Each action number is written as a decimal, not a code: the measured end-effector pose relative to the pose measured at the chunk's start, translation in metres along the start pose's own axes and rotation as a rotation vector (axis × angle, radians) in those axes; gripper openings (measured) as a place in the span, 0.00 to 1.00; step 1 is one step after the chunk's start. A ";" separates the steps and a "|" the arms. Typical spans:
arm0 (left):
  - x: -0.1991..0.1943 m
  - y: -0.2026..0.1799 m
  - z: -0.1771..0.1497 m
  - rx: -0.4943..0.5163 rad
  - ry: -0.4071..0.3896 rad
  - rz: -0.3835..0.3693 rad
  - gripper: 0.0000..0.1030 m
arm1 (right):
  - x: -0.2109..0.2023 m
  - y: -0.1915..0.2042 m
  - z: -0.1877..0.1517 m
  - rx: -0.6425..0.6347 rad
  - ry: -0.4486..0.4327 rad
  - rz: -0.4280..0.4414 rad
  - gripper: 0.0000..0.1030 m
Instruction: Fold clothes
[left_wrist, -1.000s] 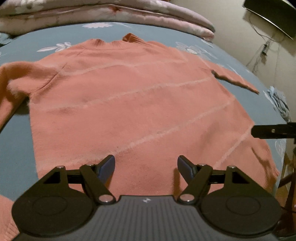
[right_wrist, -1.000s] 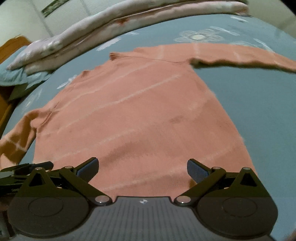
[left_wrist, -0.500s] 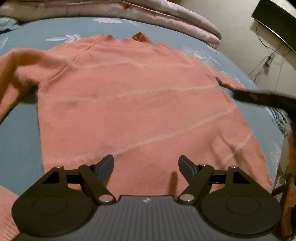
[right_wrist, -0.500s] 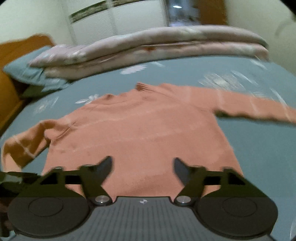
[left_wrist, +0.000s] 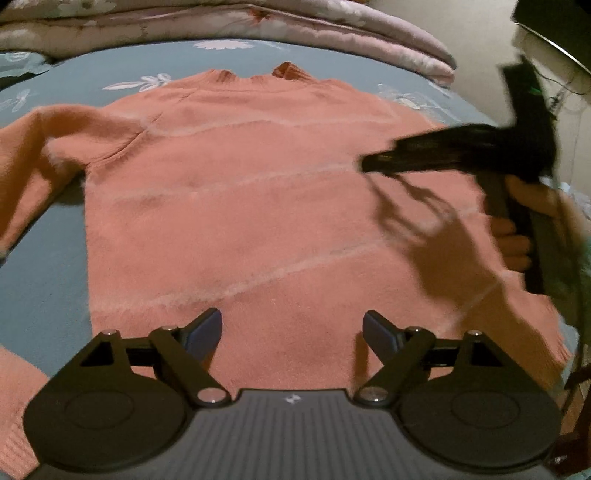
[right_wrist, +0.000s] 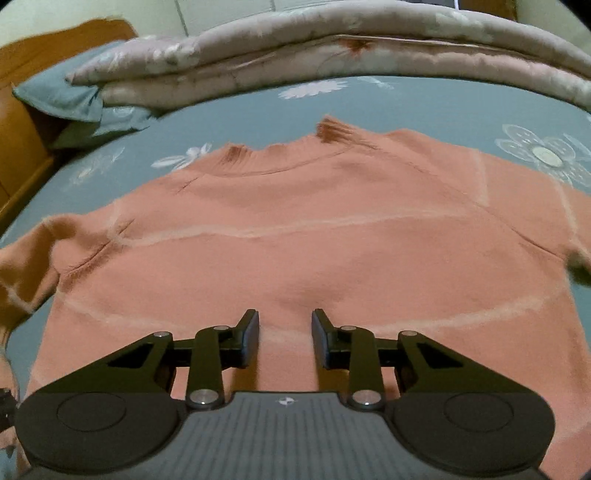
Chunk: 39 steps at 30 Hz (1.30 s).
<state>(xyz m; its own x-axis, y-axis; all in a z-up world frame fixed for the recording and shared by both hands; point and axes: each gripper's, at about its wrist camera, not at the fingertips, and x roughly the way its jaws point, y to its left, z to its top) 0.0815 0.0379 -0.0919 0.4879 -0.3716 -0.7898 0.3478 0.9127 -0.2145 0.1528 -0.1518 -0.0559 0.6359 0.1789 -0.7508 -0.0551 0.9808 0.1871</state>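
Note:
A salmon-pink sweater (left_wrist: 240, 221) with pale stripes lies flat, front up, on the bed, its collar (left_wrist: 258, 75) at the far end. Its left sleeve (left_wrist: 22, 166) bends down along the bed; the right sleeve (right_wrist: 580, 221) runs off the picture's edge. My left gripper (left_wrist: 292, 325) hovers over the hem with its jaws opening and nothing between them. My right gripper (right_wrist: 284, 325) is above the sweater's (right_wrist: 332, 251) middle, jaws closing, and only the cloth below shows in the gap. In the left wrist view the right gripper (left_wrist: 373, 164) is a blur, held by a hand (left_wrist: 517, 236).
A folded floral quilt (right_wrist: 332, 48) lies across the far end of the blue flowered bedsheet (right_wrist: 424, 103). A blue pillow (right_wrist: 66, 99) and wooden headboard (right_wrist: 22, 110) are at the far left. A dark screen (left_wrist: 554, 22) and cables hang on the right wall.
The right gripper swung in from the bed's right edge over the sweater and its jaws narrowed a lot. The left gripper stayed near the hem and its jaws widened slightly.

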 end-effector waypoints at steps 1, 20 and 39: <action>-0.002 -0.002 0.001 -0.015 0.004 0.020 0.81 | -0.008 -0.008 -0.002 0.023 0.004 -0.008 0.36; -0.033 -0.001 0.000 -0.154 0.025 0.076 0.80 | -0.085 -0.030 -0.083 0.110 0.093 -0.006 0.72; -0.133 0.124 -0.067 -0.555 -0.250 0.312 0.69 | -0.071 -0.004 -0.080 0.019 0.196 -0.105 0.95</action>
<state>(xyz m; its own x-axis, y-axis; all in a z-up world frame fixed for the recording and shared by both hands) 0.0058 0.2124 -0.0520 0.6923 -0.0446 -0.7202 -0.2682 0.9107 -0.3142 0.0460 -0.1624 -0.0539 0.4758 0.0889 -0.8751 0.0195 0.9936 0.1115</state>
